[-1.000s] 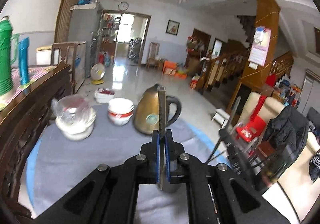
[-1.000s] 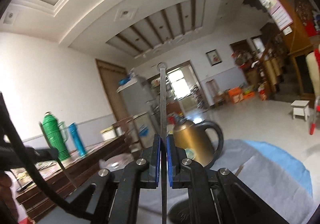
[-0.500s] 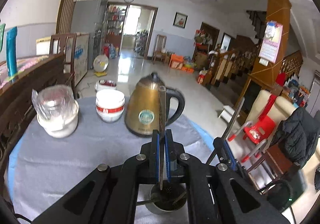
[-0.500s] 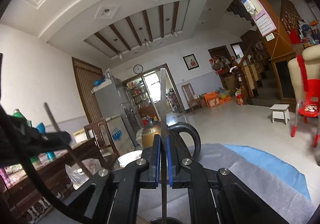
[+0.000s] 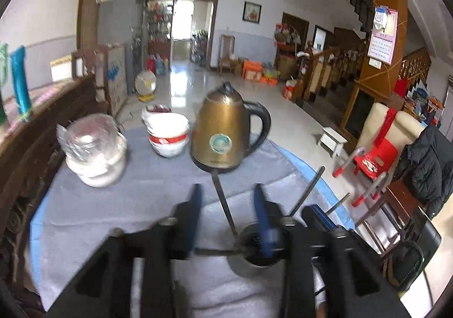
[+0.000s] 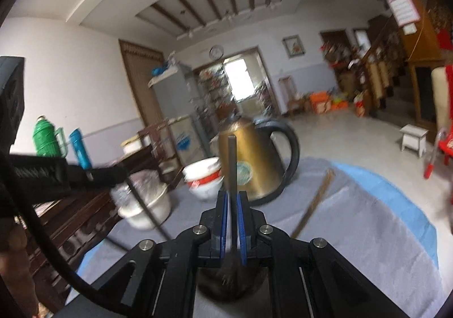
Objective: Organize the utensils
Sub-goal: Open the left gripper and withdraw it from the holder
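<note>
A thin, flat metal utensil handle [image 6: 232,167] stands upright, pinched between the nearly closed blue-padded jaws of the right gripper [image 6: 232,221], directly above a small dark metal cup [image 5: 256,251] on the table. It looks light, stiff and slippery; mid-shaft, as here, seems the sensible hold. The left gripper [image 5: 226,216] has its jaws opening, pads clear of another slim utensil [image 5: 223,204] leaning between them with its lower end in the cup. More handles rest inside the cup. Behind stand a brass-coloured kettle [image 5: 222,133] with a black handle, stacked white bowls [image 5: 169,133], and a plastic-covered pot [image 5: 94,148]. A soft grey cloth [image 5: 113,204] covers the table. A pair of wooden chopsticks [image 6: 314,201] lies on it.
</note>
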`<state>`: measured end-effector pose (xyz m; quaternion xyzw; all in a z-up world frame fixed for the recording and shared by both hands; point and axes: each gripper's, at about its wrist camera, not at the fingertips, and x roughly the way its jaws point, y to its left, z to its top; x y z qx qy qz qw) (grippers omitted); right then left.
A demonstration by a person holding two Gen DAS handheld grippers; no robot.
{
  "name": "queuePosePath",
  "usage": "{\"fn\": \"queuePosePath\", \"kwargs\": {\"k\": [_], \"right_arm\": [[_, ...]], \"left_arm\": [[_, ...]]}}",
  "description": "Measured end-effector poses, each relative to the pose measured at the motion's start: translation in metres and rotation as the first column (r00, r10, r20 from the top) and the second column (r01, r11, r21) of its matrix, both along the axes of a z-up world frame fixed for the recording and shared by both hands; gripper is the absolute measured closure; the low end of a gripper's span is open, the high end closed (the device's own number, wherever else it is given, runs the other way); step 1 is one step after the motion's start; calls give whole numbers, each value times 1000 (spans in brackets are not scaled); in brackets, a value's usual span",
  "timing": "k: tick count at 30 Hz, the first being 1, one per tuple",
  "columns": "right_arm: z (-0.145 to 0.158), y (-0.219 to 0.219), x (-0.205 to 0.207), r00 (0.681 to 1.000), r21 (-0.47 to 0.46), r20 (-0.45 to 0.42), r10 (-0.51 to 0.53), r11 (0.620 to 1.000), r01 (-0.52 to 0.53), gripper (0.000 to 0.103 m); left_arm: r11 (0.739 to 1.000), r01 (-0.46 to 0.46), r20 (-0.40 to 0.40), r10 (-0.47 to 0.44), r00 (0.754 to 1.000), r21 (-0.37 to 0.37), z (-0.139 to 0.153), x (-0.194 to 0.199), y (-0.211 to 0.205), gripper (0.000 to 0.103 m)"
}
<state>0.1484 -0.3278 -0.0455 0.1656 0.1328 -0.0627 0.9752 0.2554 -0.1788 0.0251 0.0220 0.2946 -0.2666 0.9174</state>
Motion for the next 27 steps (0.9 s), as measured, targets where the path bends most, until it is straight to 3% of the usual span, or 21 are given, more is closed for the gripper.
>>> {"fn": "queuePosePath", "kwargs": {"k": [3,5,7,10,15,20,27], "right_arm": [[4,0,-13,1000,17,-5,23,1000,-23,94],[8,1,-25,1000,31,11,28,999,-28,94],[12,4,-37,999,33,25,32,999,-32,94],[14,12,-57,998,38,44,52,998,-54,94],[5,34,-71,994,32,7,108,994,-108,94],[-25,58,-69,981,39,-103,167,986,-164,94],[-68,68,-59,953,123,-214,217,973,-194,94]], "left_arm": [[999,-42,72,43,996,-8,15,-17,29,54],[996,-83,113,84,990,-10,21,-26,51,43],[991,-135,156,133,979,5,21,-36,72,42],[983,-177,156,170,973,35,12,-43,96,32],[969,-217,17,217,976,117,-37,-39,128,32],[957,-223,-167,254,953,185,-93,-31,148,32],[955,-165,-275,232,933,247,-146,-39,141,32]]}}
